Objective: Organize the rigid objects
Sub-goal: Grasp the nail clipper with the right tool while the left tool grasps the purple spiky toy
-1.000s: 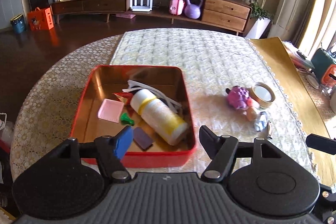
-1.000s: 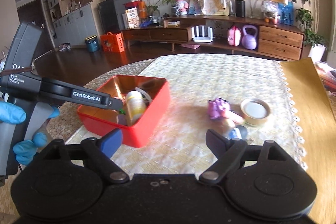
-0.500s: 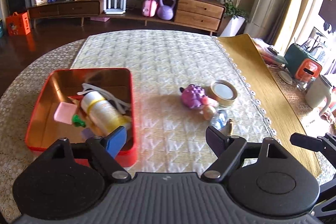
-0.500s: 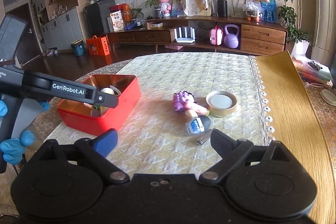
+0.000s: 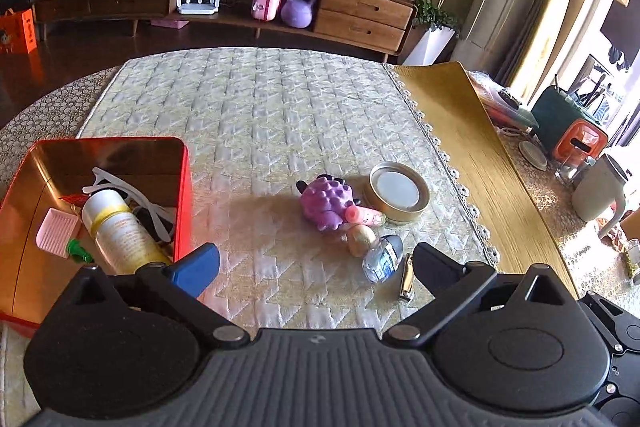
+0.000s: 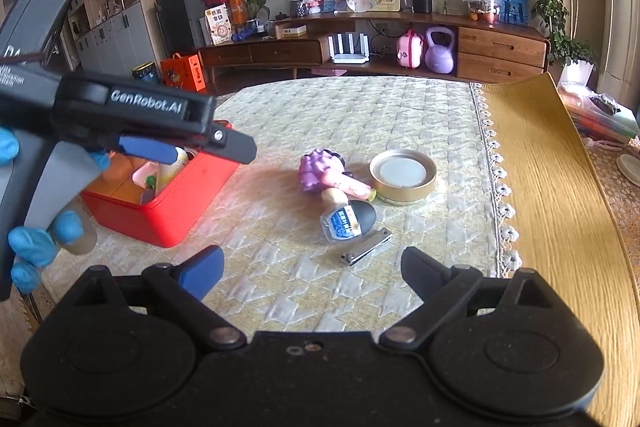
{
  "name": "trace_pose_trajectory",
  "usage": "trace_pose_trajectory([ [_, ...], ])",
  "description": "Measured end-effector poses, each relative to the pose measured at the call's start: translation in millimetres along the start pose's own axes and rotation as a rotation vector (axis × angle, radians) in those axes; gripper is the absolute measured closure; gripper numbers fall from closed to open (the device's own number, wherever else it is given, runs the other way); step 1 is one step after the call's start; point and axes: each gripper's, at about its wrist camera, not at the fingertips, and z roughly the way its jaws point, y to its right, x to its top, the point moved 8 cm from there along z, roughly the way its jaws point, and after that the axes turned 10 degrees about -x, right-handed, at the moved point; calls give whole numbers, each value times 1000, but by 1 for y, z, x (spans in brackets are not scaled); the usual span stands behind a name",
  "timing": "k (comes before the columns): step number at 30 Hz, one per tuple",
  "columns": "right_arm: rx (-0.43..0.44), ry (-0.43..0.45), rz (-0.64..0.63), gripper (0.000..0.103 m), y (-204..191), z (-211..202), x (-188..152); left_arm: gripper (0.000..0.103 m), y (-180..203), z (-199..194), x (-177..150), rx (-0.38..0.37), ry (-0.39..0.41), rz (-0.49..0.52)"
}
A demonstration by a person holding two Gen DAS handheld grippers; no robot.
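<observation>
The left gripper (image 5: pixel 314 263), whose dark body reads "GenRobot.AI" in white in the right wrist view, has just been opening its jaws and stands spread wide with nothing between them, above the cream quilted table cover (image 5: pixel 260 115) just right of the one red metal tin (image 5: pixel 182 195). That tin holds one white-and-yellow cylindrical bottle (image 5: pixel 118 227), one pink ridged plastic piece (image 5: pixel 56 238) and one small green piece (image 5: pixel 78 251). The right gripper (image 6: pixel 310 267) is also spread and empty, and ahead of it the loose cluster counts one purple knobbly toy (image 6: pixel 320 169), one round gold-rimmed lid (image 6: pixel 402 174), one small clear bottle with a blue label, its print unreadable (image 6: pixel 346 221), and one silver nail clipper (image 6: pixel 366 246).
</observation>
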Motion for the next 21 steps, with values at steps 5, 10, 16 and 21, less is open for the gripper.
trace_pose_trajectory([
  [5,-15,-24,-12,8,7,21,-1,0,0,21,16,9,-19,-14],
  [10,-14,-33,-32,9,6,38,3,0,-4,45,33,24,-25,-18],
  [16,-21,-44,-69,11,5,57,5,0,-6,79,43,28,-68,-60],
  [21,-33,-65,-84,16,10,74,2,0,-12,103,41,20,-104,-99],
])
